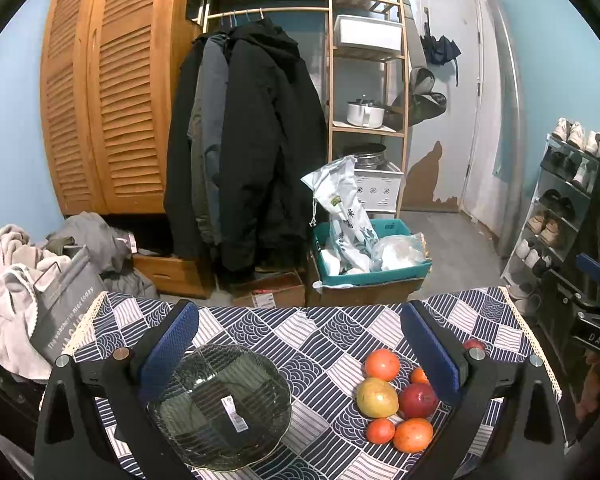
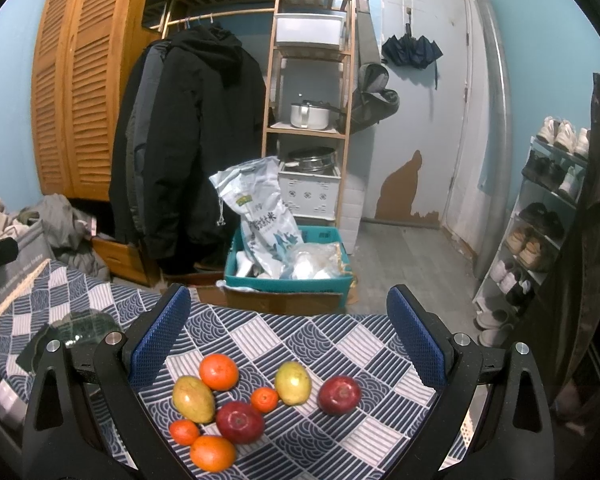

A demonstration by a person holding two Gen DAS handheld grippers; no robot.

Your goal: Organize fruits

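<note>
A clear glass bowl [image 1: 220, 404] stands empty on the blue patterned tablecloth [image 1: 320, 340], low between the fingers of my open left gripper [image 1: 300, 348]. To its right lies a cluster of fruit: a mango [image 1: 377, 397], a red apple [image 1: 418, 400] and oranges [image 1: 382, 365]. My right gripper [image 2: 288, 340] hovers open over the same fruit: two mangoes [image 2: 193, 399], two red apples [image 2: 239, 422], two oranges [image 2: 219, 372] and two small tangerines [image 2: 264, 399]. One apple [image 2: 339, 395] sits apart on the right. The bowl [image 2: 84, 326] shows partly behind the left finger.
Beyond the table's far edge a teal crate [image 2: 288, 280] holds a rice bag. Dark coats [image 1: 252, 152] hang on a rail by a wooden wardrobe. A shoe rack [image 2: 540, 232] lines the right; laundry [image 1: 16, 280] is piled on the left.
</note>
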